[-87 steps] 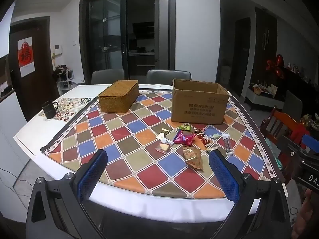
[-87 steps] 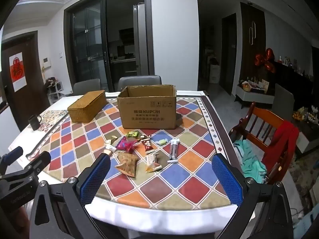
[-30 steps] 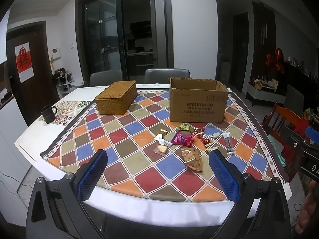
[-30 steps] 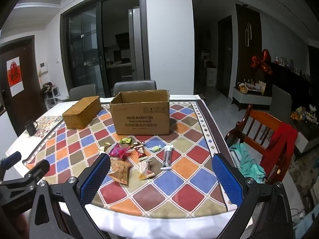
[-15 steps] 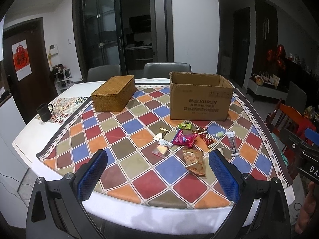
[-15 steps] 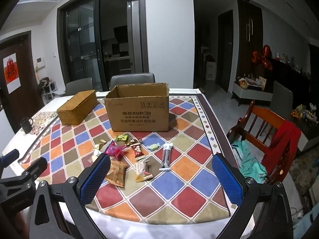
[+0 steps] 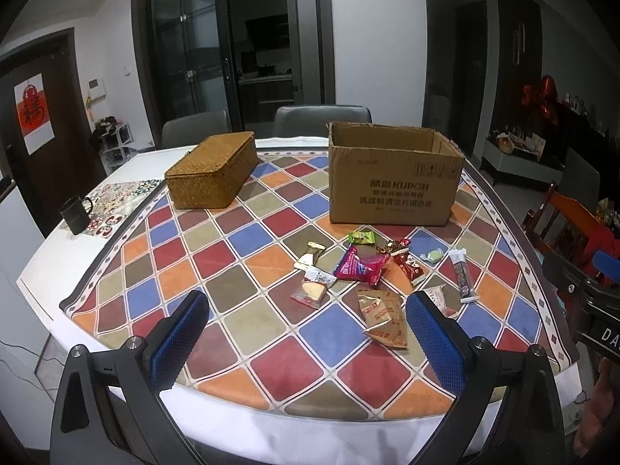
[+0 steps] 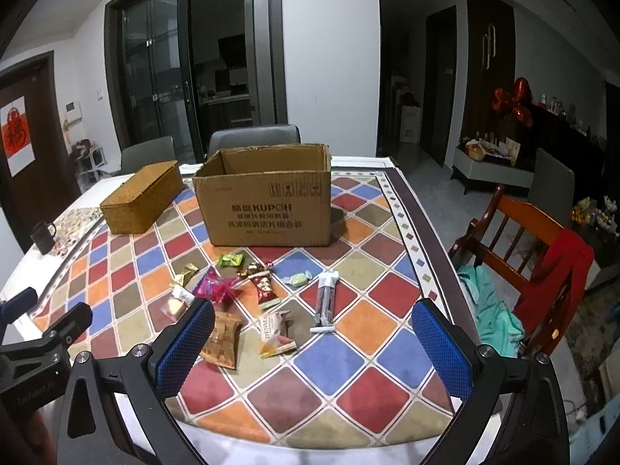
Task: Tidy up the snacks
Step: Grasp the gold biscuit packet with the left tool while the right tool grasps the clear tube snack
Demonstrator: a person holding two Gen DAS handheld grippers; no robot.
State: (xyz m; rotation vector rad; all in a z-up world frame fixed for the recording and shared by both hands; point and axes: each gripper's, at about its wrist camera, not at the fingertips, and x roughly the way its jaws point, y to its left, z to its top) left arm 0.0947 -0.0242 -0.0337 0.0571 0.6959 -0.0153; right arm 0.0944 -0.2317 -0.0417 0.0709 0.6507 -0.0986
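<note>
Nothing sorted yet: every snack (image 7: 362, 267) lies loose near the cardboard box (image 7: 391, 180). Both the left gripper (image 7: 306, 333) and right gripper (image 8: 312, 339) hover wide apart, empty.

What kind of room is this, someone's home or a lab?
Most likely the dining area of a home. A dining table with a checked tablecloth has upholstered chairs behind it, glass sliding doors open onto what looks like a kitchen, and a wooden chair holds draped clothing.

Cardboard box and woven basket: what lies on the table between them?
Nothing: between the cardboard box and the woven basket only bare checkered tablecloth shows, in both views.
</note>
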